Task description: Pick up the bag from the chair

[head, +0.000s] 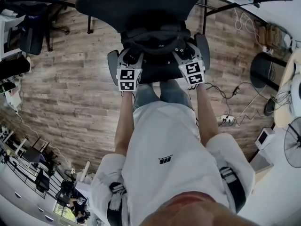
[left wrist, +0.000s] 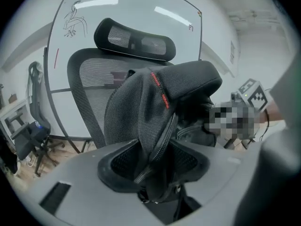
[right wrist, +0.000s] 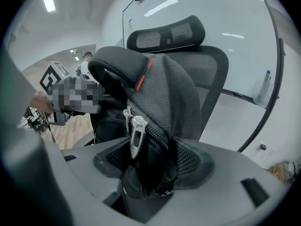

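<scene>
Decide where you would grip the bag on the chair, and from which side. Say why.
Grip the bag by its soft upper folds, one tongs at each side, coming from the open front of the chair: the backrest blocks the rear. It stands upright, wide and limp, so one grip would likely let it sag. The left tongs and right tongs, both open, straddle such folds.

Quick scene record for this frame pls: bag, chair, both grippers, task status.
bag: black mesh bag, appears to rest on the seat
chair: black mesh office chair with headrest
left gripper: jaws apart, bag fabric between them, not clamped
right gripper: jaws apart, bag edge with zipper pull between them
task status: bag not yet lifted
</scene>
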Demonstrator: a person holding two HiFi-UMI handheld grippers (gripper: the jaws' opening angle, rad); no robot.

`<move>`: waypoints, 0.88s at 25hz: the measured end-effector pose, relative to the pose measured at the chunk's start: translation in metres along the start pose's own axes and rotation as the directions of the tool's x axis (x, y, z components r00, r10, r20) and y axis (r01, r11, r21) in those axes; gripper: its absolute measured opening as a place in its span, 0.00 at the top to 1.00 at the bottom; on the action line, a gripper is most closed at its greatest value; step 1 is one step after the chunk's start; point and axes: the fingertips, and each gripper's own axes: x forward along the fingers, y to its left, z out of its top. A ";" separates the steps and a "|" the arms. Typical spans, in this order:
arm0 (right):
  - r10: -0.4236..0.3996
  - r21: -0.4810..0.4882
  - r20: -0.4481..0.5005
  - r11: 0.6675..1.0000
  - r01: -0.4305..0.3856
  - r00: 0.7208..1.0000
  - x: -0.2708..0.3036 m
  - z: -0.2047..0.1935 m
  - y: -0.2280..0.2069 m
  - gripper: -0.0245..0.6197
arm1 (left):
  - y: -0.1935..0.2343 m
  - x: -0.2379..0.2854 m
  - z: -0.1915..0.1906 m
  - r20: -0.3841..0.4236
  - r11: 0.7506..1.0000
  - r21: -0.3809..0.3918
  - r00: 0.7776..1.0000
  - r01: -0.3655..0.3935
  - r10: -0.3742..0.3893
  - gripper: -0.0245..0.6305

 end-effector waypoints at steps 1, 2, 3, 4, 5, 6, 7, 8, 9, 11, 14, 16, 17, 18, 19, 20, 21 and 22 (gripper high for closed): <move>-0.004 -0.006 0.002 1.000 0.004 1.000 0.003 0.000 -0.001 0.57 | 0.001 0.001 0.000 0.001 1.000 -0.001 1.000 -0.004 0.004 0.66; -0.006 -0.012 0.006 1.000 0.006 1.000 0.005 0.001 -0.002 0.61 | 0.003 0.002 -0.001 0.002 1.000 -0.002 1.000 -0.008 0.008 0.66; -0.004 -0.018 0.012 1.000 0.004 1.000 0.007 0.001 -0.002 0.63 | 0.004 0.002 -0.001 0.003 1.000 -0.004 1.000 -0.011 0.011 0.66; 0.003 -0.025 0.019 1.000 -0.002 1.000 0.008 0.002 -0.001 0.66 | 0.004 0.003 -0.001 0.005 1.000 -0.007 1.000 -0.013 0.013 0.66; 0.009 -0.032 0.026 0.999 -0.008 1.000 0.009 0.002 0.001 0.71 | 0.005 0.004 -0.001 0.009 1.000 -0.009 1.000 -0.015 0.015 0.66; 0.012 -0.036 0.033 0.999 -0.011 0.999 0.010 0.003 0.002 0.75 | 0.006 0.004 -0.001 0.013 1.000 -0.009 1.000 -0.017 0.017 0.66; 0.012 -0.033 0.040 0.999 -0.010 0.999 0.011 0.002 0.002 0.77 | 0.007 0.005 -0.002 0.017 1.000 -0.006 1.000 -0.020 0.020 0.66; 0.010 -0.022 0.048 1.000 -0.009 0.999 0.011 0.002 0.002 0.79 | 0.008 0.006 -0.002 0.020 1.000 -0.003 1.000 -0.024 0.024 0.68; 0.007 -0.007 0.057 1.000 -0.007 0.998 0.010 0.002 0.001 0.81 | 0.008 0.006 -0.001 0.025 1.000 -0.001 0.999 -0.026 0.026 0.70; -0.001 0.024 0.078 1.000 -0.001 0.997 0.009 0.001 0.001 0.85 | 0.008 0.005 0.000 0.033 1.000 -0.001 0.999 -0.026 0.026 0.74; -0.011 0.064 0.101 0.998 0.005 0.995 0.009 0.001 0.000 0.86 | 0.007 0.003 -0.001 0.054 0.999 -0.029 0.998 -0.024 0.026 0.81; -0.016 0.092 0.098 0.996 0.007 0.995 0.011 0.001 0.000 0.87 | 0.006 0.002 -0.002 0.067 0.998 -0.054 0.997 -0.033 0.037 0.86; -0.017 0.107 0.088 0.994 0.007 0.996 0.011 0.002 0.000 0.87 | 0.006 0.001 -0.002 0.067 0.997 -0.064 0.997 -0.039 0.043 0.88; -0.017 0.125 0.078 0.992 0.008 0.997 0.012 0.002 0.001 0.88 | 0.007 0.001 -0.001 0.065 0.996 -0.073 0.997 -0.044 0.048 0.89; -0.019 0.148 0.072 0.989 0.008 0.997 0.012 0.003 0.001 0.90 | 0.007 0.001 -0.001 0.062 0.996 -0.078 0.997 -0.046 0.051 0.91; -0.021 0.170 0.069 0.985 0.009 0.997 0.011 0.004 0.001 0.91 | 0.006 0.001 -0.001 0.059 0.996 -0.082 0.997 -0.045 0.050 0.92; -0.025 0.193 0.068 0.981 0.012 0.997 0.010 0.004 0.001 0.92 | 0.006 0.001 -0.001 0.057 0.995 -0.085 0.997 -0.043 0.048 0.92; -0.030 0.215 0.068 0.977 0.015 0.997 0.008 0.005 0.001 0.92 | 0.005 0.000 0.000 0.056 0.995 -0.091 0.997 -0.042 0.047 0.93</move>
